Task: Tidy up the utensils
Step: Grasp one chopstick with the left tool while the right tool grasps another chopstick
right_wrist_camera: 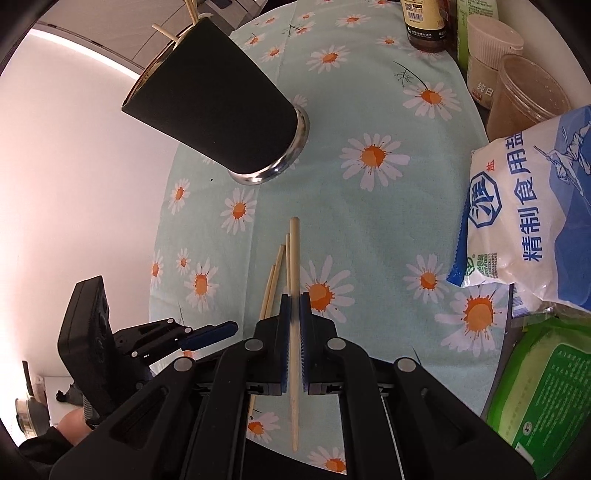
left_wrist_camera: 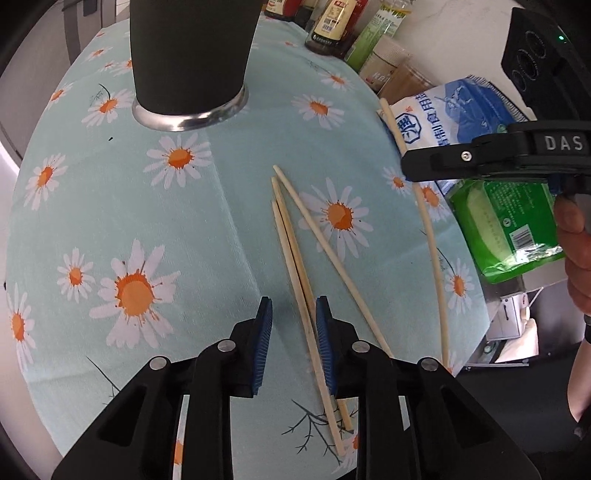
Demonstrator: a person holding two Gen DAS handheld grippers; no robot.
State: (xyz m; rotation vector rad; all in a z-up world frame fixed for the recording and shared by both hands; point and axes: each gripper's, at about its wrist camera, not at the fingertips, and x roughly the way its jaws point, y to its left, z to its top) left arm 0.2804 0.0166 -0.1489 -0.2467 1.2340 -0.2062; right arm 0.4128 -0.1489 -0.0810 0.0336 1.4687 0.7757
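Three pale wooden chopsticks (left_wrist_camera: 295, 266) lie on the daisy tablecloth (left_wrist_camera: 147, 206). My left gripper (left_wrist_camera: 293, 304) hangs low over them, open. Two of the chopsticks run between its blue pads (left_wrist_camera: 325, 332), close to the right pad and apart from the left one. My right gripper (right_wrist_camera: 294, 306) is shut on a single chopstick (right_wrist_camera: 294, 258), which sticks out ahead of and behind the pads. It shows at the right of the left wrist view as the right gripper (left_wrist_camera: 410, 166) with its chopstick (left_wrist_camera: 430, 229). A black cup (right_wrist_camera: 221, 110) with a steel base stands beyond, with chopstick ends (right_wrist_camera: 192, 11) poking from its mouth.
Sauce bottles (left_wrist_camera: 332, 26) and jars (right_wrist_camera: 524, 92) line the back edge. A white and blue salt bag (right_wrist_camera: 535, 229) and a green pack (right_wrist_camera: 546, 391) lie at the right. The cloth ends at the table's left edge (right_wrist_camera: 162, 229). A person's hand (left_wrist_camera: 576, 243) holds the right gripper.
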